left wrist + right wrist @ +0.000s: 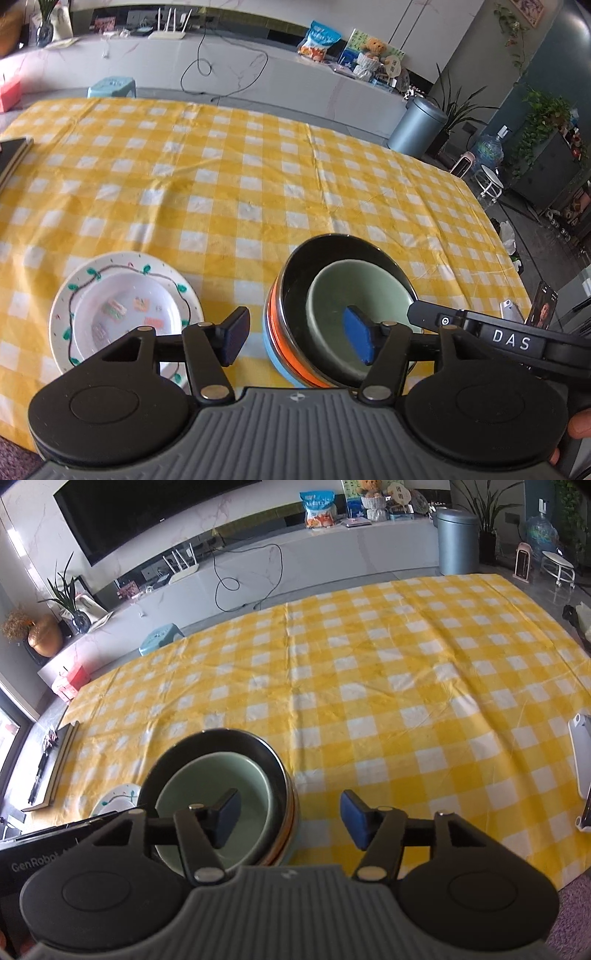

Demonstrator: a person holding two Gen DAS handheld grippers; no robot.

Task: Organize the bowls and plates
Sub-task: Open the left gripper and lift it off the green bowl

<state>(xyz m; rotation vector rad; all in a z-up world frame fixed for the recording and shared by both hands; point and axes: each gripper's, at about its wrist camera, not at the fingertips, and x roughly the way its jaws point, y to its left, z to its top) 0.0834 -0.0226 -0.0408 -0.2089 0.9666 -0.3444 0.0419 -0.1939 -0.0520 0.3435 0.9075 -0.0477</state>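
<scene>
A stack of bowls stands near the table's front edge: a light blue one at the bottom, an orange one, a dark steel one, and a pale green bowl nested on top. My left gripper is open, its fingers straddling the stack's left wall, right pad over the green bowl. A white plate with green leaf drawings lies left of the stack. In the right wrist view my right gripper is open, straddling the right wall of the stack, left pad over the green bowl. The plate peeks out behind.
The table wears a yellow checked cloth. A dark book or board lies at the far left edge. A white device and a phone stand at the right edge. The other gripper's body is close on the right.
</scene>
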